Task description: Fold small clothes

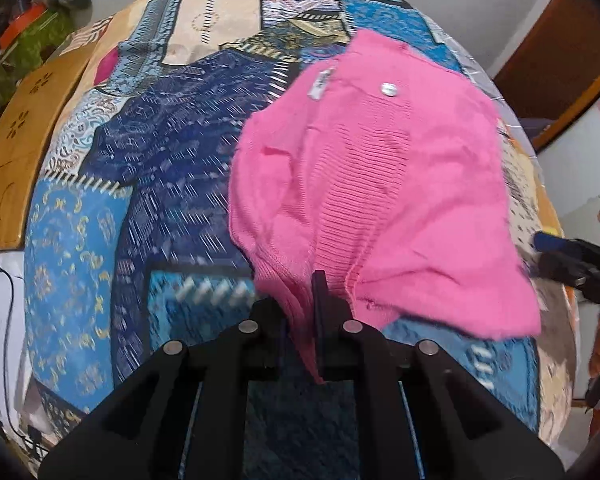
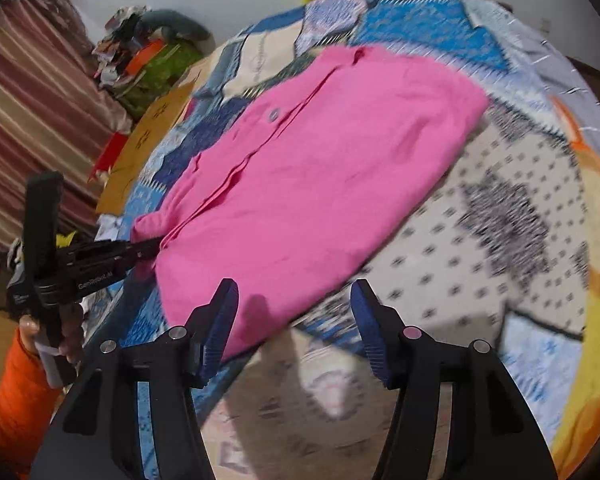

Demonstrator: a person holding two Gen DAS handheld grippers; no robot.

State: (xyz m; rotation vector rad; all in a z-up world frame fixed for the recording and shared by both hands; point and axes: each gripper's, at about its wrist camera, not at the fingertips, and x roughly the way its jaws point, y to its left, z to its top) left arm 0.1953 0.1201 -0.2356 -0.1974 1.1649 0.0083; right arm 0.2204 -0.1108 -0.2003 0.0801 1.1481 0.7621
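Note:
A small pink knitted cardigan (image 1: pixel 380 184) with a silver button lies on the patchwork bedspread (image 1: pixel 160 160). My left gripper (image 1: pixel 304 312) is shut on the cardigan's near ribbed edge. In the right wrist view the cardigan (image 2: pixel 320 184) lies spread across the bed, and the left gripper (image 2: pixel 148 246) grips its left corner. My right gripper (image 2: pixel 296 320) is open and empty, just in front of the cardigan's near edge. The right gripper also shows at the right edge of the left wrist view (image 1: pixel 556 244).
A tan wooden board (image 1: pixel 24 148) runs along the bed's left side. A cluttered pile of things (image 2: pixel 148 56) and a striped curtain (image 2: pixel 32 128) stand at the far left. The bedspread (image 2: pixel 480 240) extends to the right of the cardigan.

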